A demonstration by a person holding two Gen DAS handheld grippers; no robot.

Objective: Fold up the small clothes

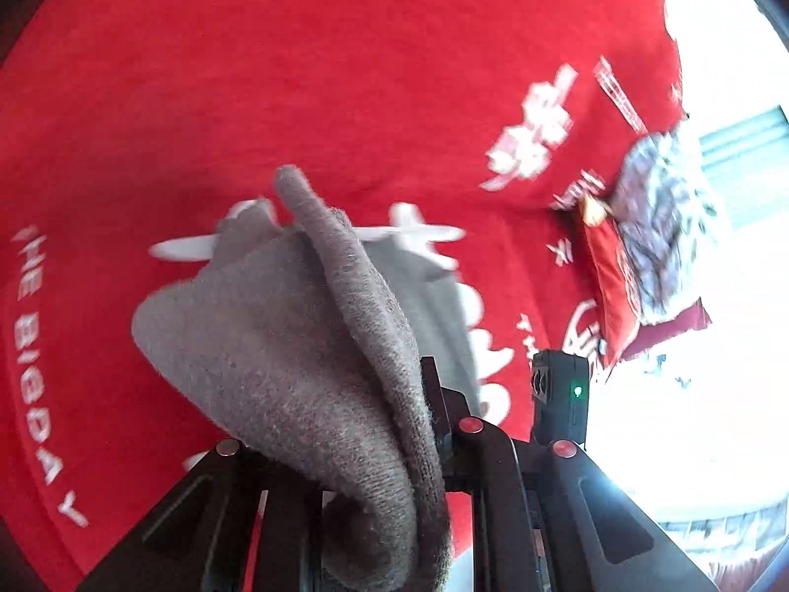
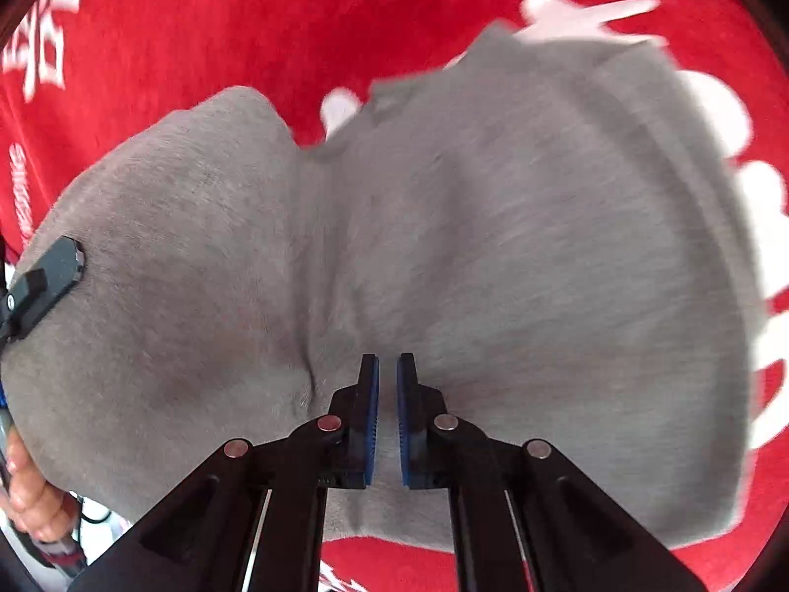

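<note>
Over the red cloth [image 1: 296, 74], my left gripper [image 1: 434, 419] clamps the grey garment [image 1: 276, 345], mid-fold; my right gripper [image 2: 387, 394], together and empty, should flatten next.

place: home, likely bedroom | evidence: red printed bedspread [image 1: 296, 74], patterned cushions [image 1: 656, 227], bright window [image 1: 739, 167]

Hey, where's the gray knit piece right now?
In the left wrist view the gray knit piece hangs from the left gripper over the red printed cloth, centre-left of frame.
</note>
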